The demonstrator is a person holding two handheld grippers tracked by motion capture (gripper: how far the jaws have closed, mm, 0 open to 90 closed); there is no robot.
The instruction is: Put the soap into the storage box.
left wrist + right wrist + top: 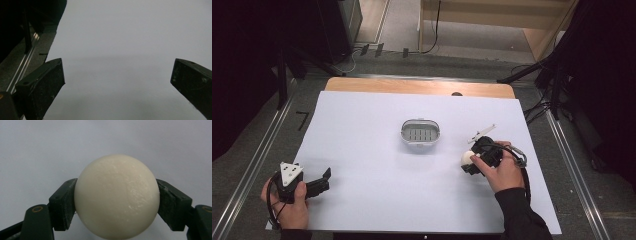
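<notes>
my right tongs (pixel 117 202) pinch a smooth cream-white ball (pixel 117 196) at the right of the white-covered bench (pixel 377 190).

the jaws press the ball's opposite sides about at its widest girth, the sound place for a round thing. it looks hard, smooth, probably light and slippery; an off-centre squeeze could squirt it out. my left tongs (pixel 321 182) rest at the near left, jaws spread wide, empty. a small oval slotted tray (pixel 420 133) sits mid-bench, apart from the ball.

You see a cream-white ball (pixel 117 196) between your right hand-held gripper's (pixel 117 205) black jaws, a pale lavender-white sheet (pixel 377 150) over the tan wooden counter (pixel 419 86), and a grey slotted dish (pixel 420 134)
</notes>
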